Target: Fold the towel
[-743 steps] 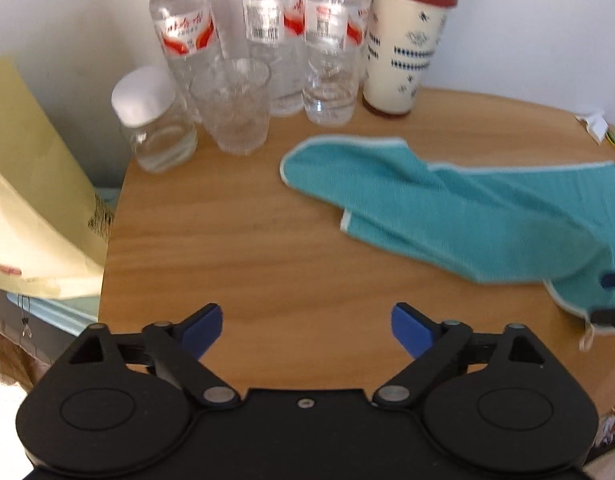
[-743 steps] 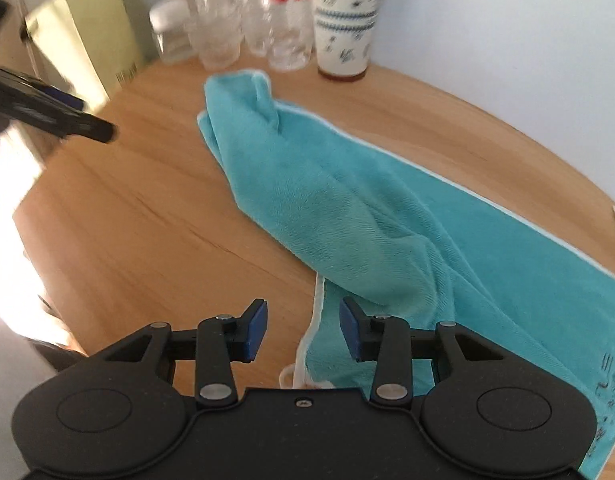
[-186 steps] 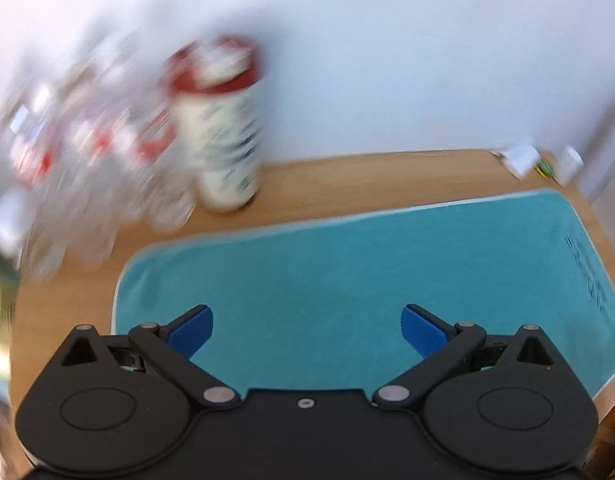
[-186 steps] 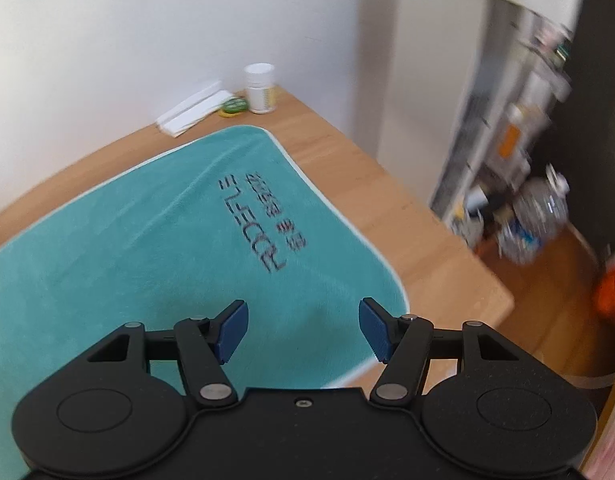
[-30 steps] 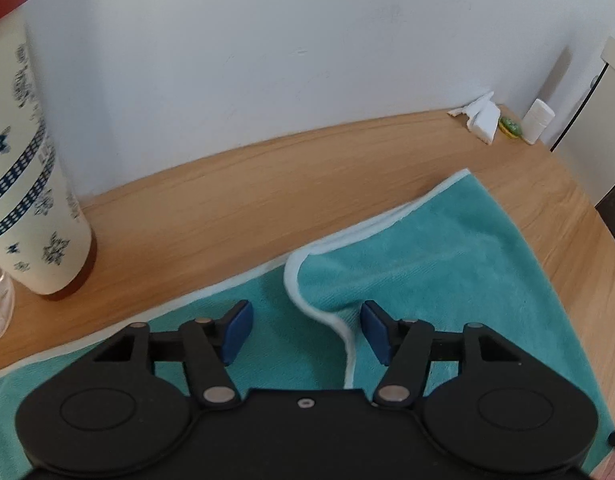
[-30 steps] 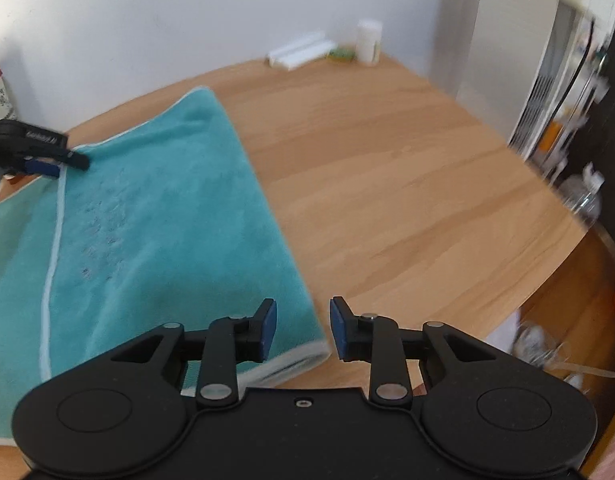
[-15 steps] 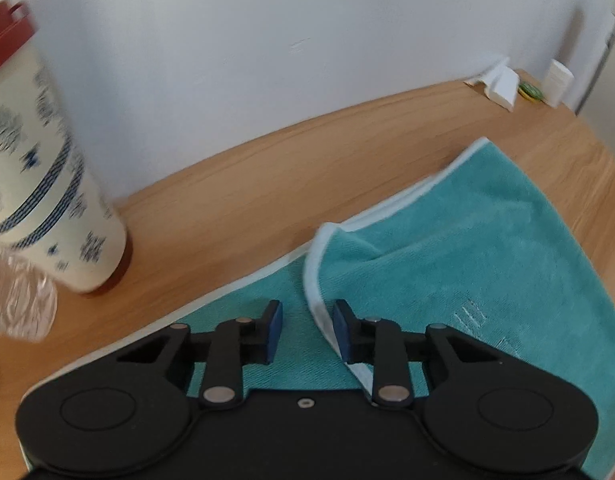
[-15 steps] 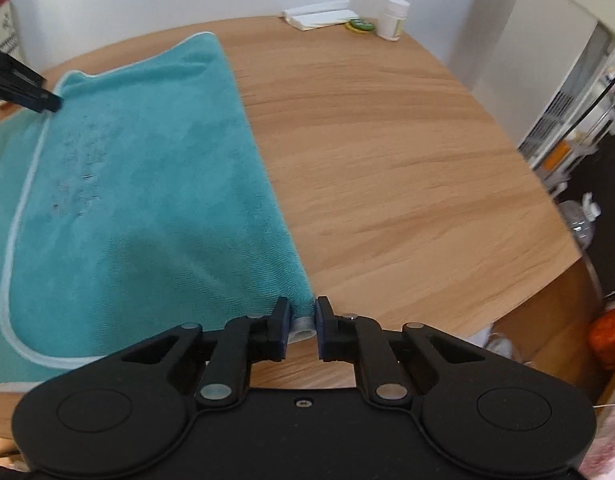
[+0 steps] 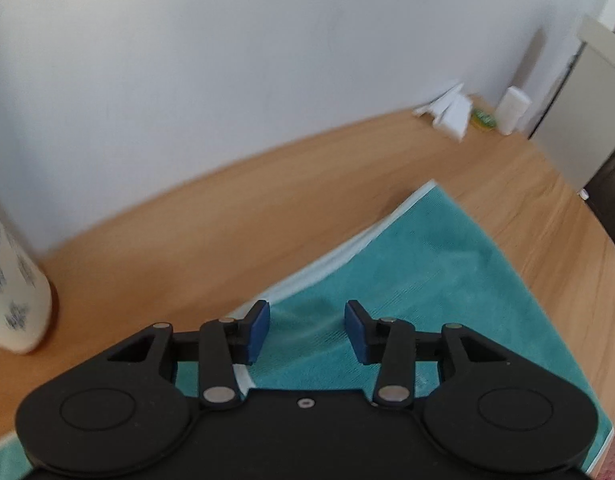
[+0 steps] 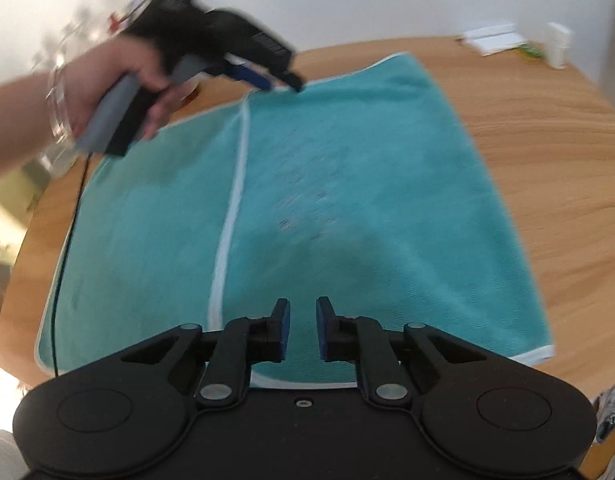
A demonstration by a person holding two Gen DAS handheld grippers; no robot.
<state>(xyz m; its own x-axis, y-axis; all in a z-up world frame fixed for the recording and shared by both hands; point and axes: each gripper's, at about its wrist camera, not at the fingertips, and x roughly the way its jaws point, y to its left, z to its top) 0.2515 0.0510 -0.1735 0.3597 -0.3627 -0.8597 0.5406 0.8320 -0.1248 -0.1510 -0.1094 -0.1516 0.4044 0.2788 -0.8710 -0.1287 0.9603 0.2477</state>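
Left wrist view: the left gripper [image 9: 306, 330] has its blue-padded fingers spread with a clear gap and nothing between them, poised over the far edge of the teal towel [image 9: 423, 280]. That towel lies flat on the round wooden table [image 9: 195, 240], its white-trimmed edge running away towards a far corner. A patterned cup [image 9: 15, 300] stands at the left, and a small white bottle [image 9: 511, 110] and some white paper [image 9: 451, 114] sit by the wall. Right wrist view: the right gripper [image 10: 302, 334] has its pads drawn near each other but apart, a narrow gap showing, gripping nothing, above the towel's near edge [image 10: 347, 208]. A folded-over layer covers the right part, its white hem [image 10: 231, 216] crossing the cloth from far to near. A person's hand [image 10: 119, 76] holds the left gripper [image 10: 283, 80] over the far hem
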